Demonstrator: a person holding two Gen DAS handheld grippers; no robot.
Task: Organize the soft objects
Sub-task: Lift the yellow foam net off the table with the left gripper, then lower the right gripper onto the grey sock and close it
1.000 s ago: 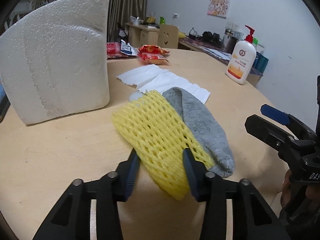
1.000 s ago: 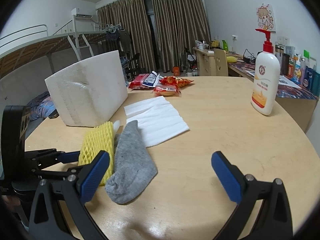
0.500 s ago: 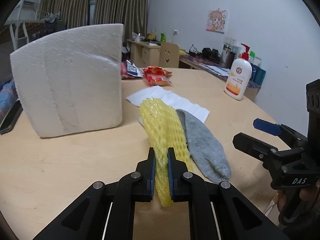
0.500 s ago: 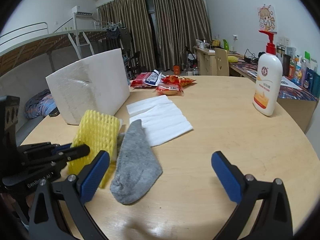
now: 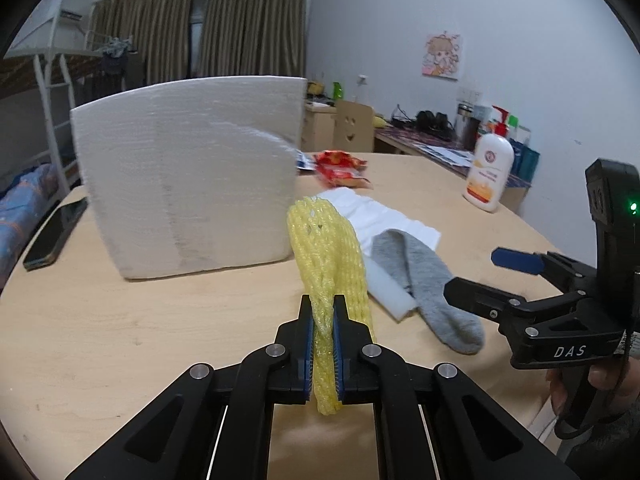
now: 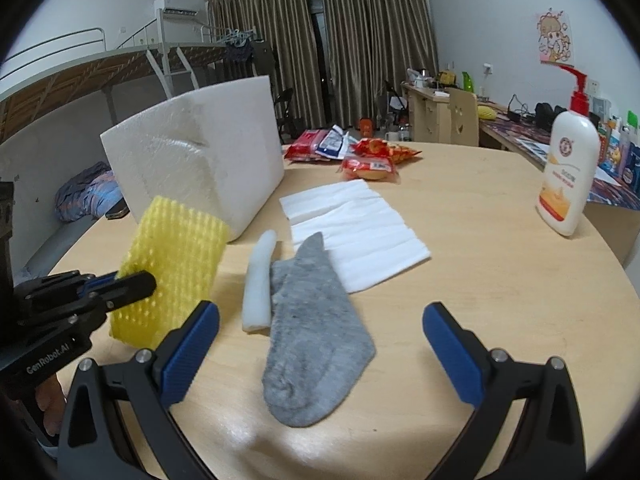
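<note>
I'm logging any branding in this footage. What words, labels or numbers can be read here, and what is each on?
"DAS": white letters on the body of the right tool.
"GenRobot.AI": on the body of the left tool, which grips the yellow foam net.
Lotion bottle: round logo and print, too small to read.
Snack packets: print blurred, unreadable.
Wall poster: cartoon, no legible text.
</note>
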